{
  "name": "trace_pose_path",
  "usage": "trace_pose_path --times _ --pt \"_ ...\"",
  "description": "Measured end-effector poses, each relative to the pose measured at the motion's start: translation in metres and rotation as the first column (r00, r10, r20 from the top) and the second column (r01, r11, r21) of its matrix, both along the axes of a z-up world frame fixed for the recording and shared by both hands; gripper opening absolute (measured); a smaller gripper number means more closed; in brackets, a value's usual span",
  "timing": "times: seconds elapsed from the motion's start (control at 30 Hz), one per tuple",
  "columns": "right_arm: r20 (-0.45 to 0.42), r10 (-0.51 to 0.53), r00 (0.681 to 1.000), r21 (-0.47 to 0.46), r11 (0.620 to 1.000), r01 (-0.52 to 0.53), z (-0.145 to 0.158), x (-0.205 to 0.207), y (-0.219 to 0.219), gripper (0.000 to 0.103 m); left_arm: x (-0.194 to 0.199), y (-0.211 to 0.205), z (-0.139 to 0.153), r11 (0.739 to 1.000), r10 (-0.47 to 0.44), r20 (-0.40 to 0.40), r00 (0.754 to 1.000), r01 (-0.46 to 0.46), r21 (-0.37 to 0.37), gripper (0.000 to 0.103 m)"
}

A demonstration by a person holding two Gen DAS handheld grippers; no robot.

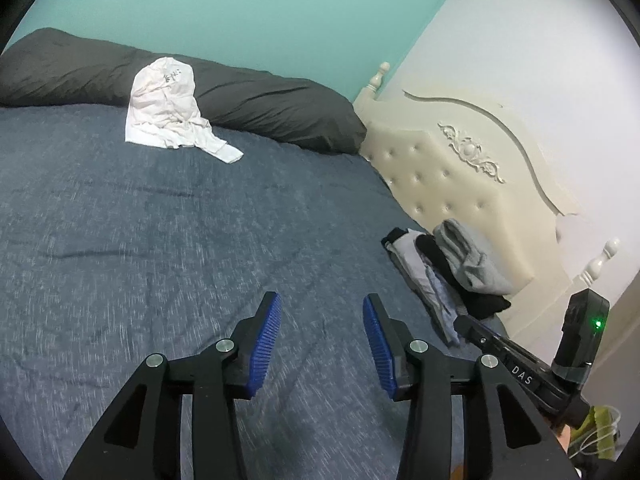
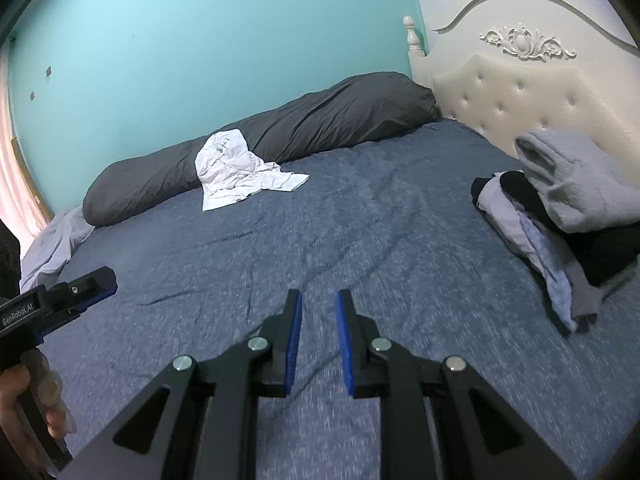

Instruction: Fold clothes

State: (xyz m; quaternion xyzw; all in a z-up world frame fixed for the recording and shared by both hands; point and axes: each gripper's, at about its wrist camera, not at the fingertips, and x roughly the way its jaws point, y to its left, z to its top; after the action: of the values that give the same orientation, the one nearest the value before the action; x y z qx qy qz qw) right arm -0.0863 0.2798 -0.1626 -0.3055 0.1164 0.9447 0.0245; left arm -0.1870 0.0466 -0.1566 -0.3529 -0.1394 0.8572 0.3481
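Two hand-held grippers hang above a blue-grey bedspread (image 1: 140,240) with nothing between their blue-padded fingers. On the far side of the bed, a crumpled white garment (image 1: 168,108) lies half propped against a long dark grey pillow (image 1: 260,96) that runs along the turquoise wall (image 1: 240,12); its upper part stands in a rumpled hump with faint dark print near the top, while a flat flap trails out to the right onto the bedspread. To the right, just beside the cream tufted headboard (image 1: 452,184), sits a stack of clothes (image 2: 560,208): a grey garment lies on top of black and pale lavender pieces, with a lavender edge spilling toward the near side. The left gripper (image 1: 322,312) has its fingers spread well apart over bare bedspread, empty. The right gripper (image 2: 318,308) keeps its fingers close together with only a narrow gap, gripping nothing. In the right wrist view, a hand (image 2: 36,400) wraps the left gripper's handle at the near left edge. Both grippers are well apart from the white garment and the stack.
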Motion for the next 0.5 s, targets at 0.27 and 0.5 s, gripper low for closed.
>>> trace_pose_path --times 0.27,0.5 --pt "0.021 -0.049 0.999 -0.003 0.999 0.049 0.010 0.038 0.000 0.032 0.035 -0.005 0.010 1.000 0.009 -0.004 1.000 -0.009 -0.027 0.052" --pt "0.032 -0.095 0.995 -0.001 0.996 0.095 0.016 0.068 0.009 0.036 0.060 -0.004 0.021 0.999 -0.010 -0.020 1.000 0.009 -0.049 0.053"
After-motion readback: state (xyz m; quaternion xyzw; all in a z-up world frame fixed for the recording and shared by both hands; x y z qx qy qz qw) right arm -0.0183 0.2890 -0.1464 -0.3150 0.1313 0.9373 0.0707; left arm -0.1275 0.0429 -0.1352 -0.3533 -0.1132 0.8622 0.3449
